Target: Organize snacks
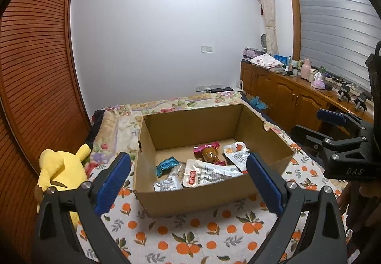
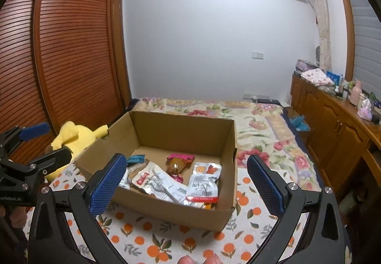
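Observation:
An open cardboard box (image 1: pixel 166 130) (image 2: pixel 181 125) stands on the orange-print cloth on the bed. Inside lie several snack packets: a silver and red packet (image 1: pixel 209 173) (image 2: pixel 204 185), a pink and brown candy (image 1: pixel 209 152) (image 2: pixel 177 162), a teal packet (image 1: pixel 166 165) (image 2: pixel 136 159) and a small silver one (image 1: pixel 166 184). My left gripper (image 1: pixel 188 180) is open and empty, just in front of the box. My right gripper (image 2: pixel 187 183) is open and empty, also in front of the box. Each gripper also shows at the edge of the other's view (image 1: pixel 333 130) (image 2: pixel 33 144).
A yellow plush toy (image 1: pixel 62 168) (image 2: pixel 78 135) lies left of the box. A slatted wooden wardrobe (image 1: pixel 31 61) stands on the left. A wooden cabinet (image 1: pixel 285 94) with bottles and cloths runs along the right. A floral quilt (image 2: pixel 262 125) covers the bed beyond the box.

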`<state>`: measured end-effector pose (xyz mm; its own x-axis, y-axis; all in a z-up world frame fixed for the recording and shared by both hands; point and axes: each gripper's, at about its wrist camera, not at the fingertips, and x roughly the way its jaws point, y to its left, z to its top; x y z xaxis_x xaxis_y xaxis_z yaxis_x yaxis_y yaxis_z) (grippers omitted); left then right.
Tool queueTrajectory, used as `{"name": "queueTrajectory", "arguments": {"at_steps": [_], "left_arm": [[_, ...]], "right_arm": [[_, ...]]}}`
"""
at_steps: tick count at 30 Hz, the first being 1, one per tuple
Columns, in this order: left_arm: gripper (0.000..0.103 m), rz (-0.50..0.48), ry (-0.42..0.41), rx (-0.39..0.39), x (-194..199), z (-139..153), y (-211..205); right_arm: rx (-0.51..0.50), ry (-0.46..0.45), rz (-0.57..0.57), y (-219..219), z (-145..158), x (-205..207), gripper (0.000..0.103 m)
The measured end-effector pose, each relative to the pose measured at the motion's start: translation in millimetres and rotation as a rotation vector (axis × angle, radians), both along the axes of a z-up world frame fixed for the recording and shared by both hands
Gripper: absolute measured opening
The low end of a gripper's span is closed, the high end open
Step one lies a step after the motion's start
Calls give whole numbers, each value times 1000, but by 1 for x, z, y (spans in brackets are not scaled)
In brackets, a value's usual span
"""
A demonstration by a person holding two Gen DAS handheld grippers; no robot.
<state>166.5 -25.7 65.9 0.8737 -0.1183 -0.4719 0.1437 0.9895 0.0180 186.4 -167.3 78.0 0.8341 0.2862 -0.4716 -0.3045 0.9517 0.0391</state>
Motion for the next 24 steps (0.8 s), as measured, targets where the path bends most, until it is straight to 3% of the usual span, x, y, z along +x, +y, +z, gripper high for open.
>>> {"name": "queueTrajectory", "arguments": {"at_steps": [24], "left_arm": [[99, 42, -46, 1, -91, 4, 4]], "right_arm": [[30, -66, -62, -14, 6, -91, 103]]}}
